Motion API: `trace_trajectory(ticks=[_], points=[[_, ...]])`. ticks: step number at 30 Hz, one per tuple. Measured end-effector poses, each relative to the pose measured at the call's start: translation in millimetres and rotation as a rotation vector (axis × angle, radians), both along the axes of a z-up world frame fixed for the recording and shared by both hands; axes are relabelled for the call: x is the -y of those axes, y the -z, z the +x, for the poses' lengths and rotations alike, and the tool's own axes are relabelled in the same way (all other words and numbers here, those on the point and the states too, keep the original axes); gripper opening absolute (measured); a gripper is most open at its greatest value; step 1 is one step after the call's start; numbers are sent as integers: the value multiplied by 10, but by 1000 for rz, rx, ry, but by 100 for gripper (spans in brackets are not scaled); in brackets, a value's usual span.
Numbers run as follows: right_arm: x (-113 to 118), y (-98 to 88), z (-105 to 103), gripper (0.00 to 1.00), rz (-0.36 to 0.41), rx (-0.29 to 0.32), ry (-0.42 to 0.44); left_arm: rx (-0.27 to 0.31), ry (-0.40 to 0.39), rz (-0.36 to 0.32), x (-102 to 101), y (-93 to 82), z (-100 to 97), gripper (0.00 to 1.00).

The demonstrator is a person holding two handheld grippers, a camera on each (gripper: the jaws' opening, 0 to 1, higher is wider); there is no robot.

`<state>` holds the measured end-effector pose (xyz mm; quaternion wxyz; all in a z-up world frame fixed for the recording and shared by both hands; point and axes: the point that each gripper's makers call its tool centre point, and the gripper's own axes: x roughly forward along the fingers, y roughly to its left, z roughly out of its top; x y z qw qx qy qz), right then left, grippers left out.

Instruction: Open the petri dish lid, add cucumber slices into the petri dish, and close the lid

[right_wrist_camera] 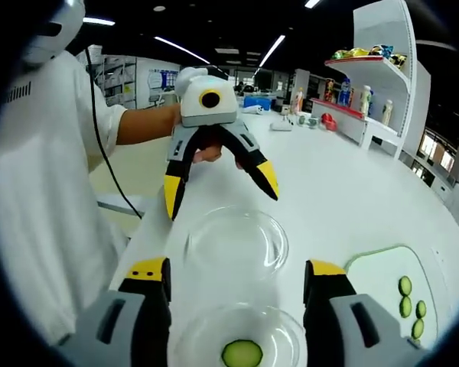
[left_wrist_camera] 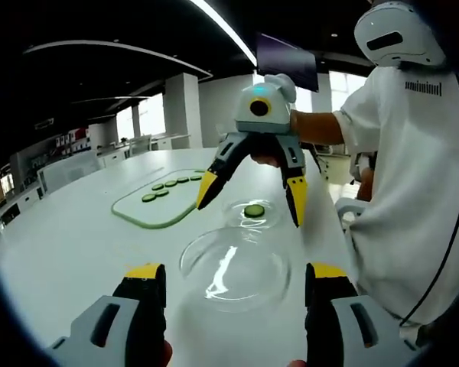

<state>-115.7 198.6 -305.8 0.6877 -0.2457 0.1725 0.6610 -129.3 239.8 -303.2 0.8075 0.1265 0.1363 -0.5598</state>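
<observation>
Left gripper view, one cucumber slice [left_wrist_camera: 254, 210] in petri dish [left_wrist_camera: 250, 222], lid [left_wrist_camera: 235, 267] nearer, six slices [left_wrist_camera: 170, 184] on cutting board [left_wrist_camera: 138, 210], left gripper [left_wrist_camera: 233, 279] and right gripper [left_wrist_camera: 250, 197] both wide open, empty.

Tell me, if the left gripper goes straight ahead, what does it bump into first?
Probably the clear lid lying on the white table, right between the open left gripper jaws. Beyond it sits the petri dish with one cucumber slice.

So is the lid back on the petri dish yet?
No, the lid lies on the table beside the open petri dish, which holds one cucumber slice.
</observation>
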Motion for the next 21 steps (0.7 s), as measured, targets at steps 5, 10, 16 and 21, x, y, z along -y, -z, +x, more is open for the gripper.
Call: trace_trajectory(ticks=[5, 10, 16, 21], points=[[-41, 33, 2, 71, -9, -4, -11, -10, 5, 6, 2, 37, 8, 74], [-82, 93, 8, 71, -35, -7, -23, -14, 7, 11, -2, 62, 24, 74], [-153, 142, -25, 72, -58, -20, -45, -27, 11, 15, 29, 127, 47, 74], [-177, 185, -16, 72, -77, -22, -56, -32, 17, 17, 46, 156, 46, 74]])
